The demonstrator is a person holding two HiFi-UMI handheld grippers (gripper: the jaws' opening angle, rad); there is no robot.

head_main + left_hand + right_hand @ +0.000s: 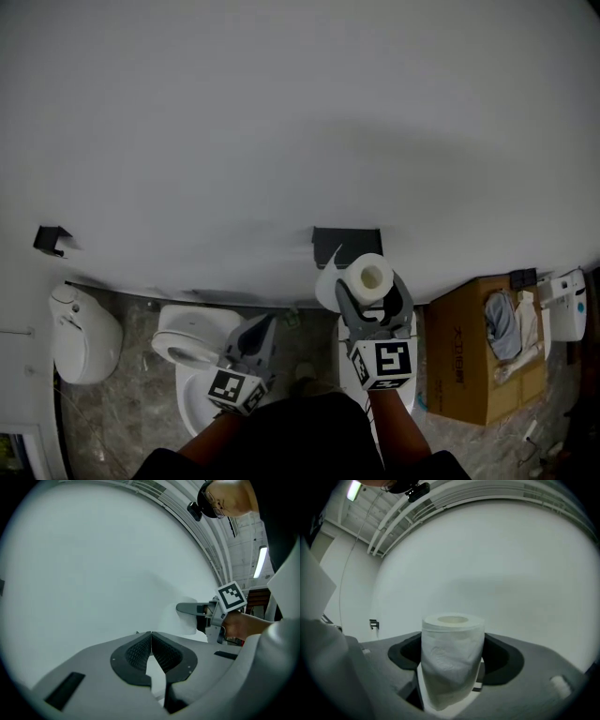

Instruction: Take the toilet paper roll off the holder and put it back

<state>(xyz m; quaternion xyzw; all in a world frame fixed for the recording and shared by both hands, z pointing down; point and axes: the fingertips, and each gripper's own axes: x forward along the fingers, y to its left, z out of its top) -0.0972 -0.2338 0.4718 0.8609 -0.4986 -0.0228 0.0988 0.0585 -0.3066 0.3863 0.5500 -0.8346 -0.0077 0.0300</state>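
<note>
Small black wall bracket [52, 240] far left, white ceramic toilet [192, 342], left gripper [261, 330] near it with jaws pressed together on nothing, black rectangular wall holder [347, 242], white toilet paper roll [367, 277] just below it, clamped between the right gripper's [373, 298] jaws, brown cardboard box [469, 352] far right.

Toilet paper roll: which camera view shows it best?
The right gripper view: the toilet paper roll sits large and central between that gripper's jaws. The head view shows it small, end-on, in the right gripper. The left gripper view catches only a pale part of it.
</note>
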